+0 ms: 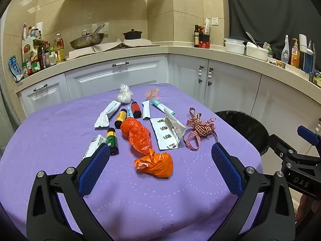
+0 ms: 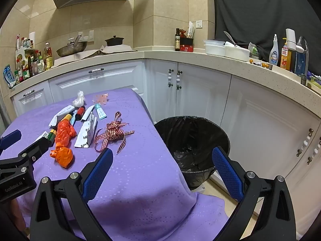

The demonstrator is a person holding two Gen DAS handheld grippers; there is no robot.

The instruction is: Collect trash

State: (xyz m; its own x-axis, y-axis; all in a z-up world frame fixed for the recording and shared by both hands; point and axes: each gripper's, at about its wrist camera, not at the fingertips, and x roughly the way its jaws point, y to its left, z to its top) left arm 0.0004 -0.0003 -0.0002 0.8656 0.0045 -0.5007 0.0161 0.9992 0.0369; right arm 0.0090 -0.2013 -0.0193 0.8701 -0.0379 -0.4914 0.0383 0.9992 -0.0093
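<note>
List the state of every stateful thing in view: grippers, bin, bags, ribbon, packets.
left gripper: open, empty
right gripper: open, empty
trash bin: open, black liner, looks nearly empty
orange bags: two, crumpled, on the table
ribbon: tangled, on the table
white packet: torn open, flap up
green-label bottle: lying down

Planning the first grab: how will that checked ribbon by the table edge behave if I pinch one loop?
The ribbon looks thin and loosely tangled, so it is probably floppy and very light. Pinching one loop would likely lift the knot with loose ends trailing. Those ends could snag on the bin rim beside the table.
</note>
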